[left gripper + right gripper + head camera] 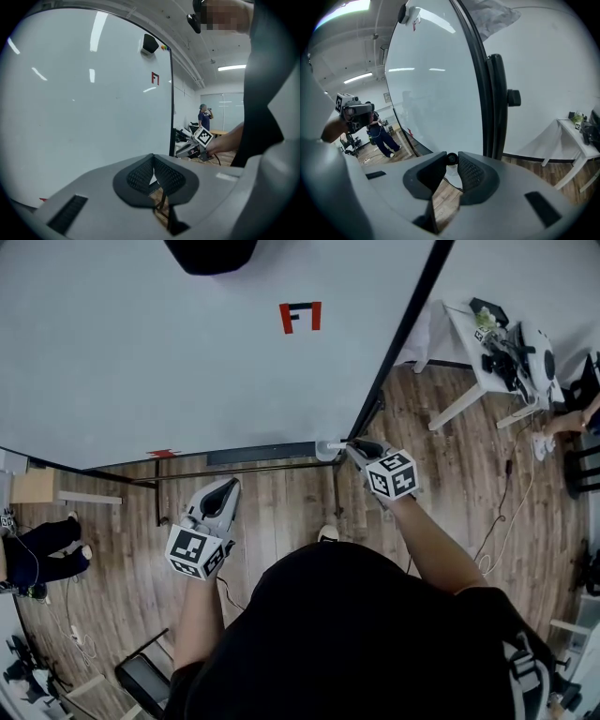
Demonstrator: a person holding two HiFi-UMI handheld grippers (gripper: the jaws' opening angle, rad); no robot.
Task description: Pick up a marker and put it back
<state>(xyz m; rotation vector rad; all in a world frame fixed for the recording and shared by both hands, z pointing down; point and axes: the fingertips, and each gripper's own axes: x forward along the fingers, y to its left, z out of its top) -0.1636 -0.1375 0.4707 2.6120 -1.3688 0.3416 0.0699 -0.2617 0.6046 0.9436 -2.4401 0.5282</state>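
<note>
The right gripper (451, 165) pinches a marker (451, 158) at its very fingertips (white barrel pointing to nine o'clock in the head view), at the whiteboard's (187, 352) lower corner. The left gripper (152, 176), at the marker's seven o'clock, is closed and empty.

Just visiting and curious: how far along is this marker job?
Picked up, it seems: the right gripper is shut on the marker, near the end of the whiteboard's tray. Setting it back there is left. The left gripper is shut, empty.
</note>
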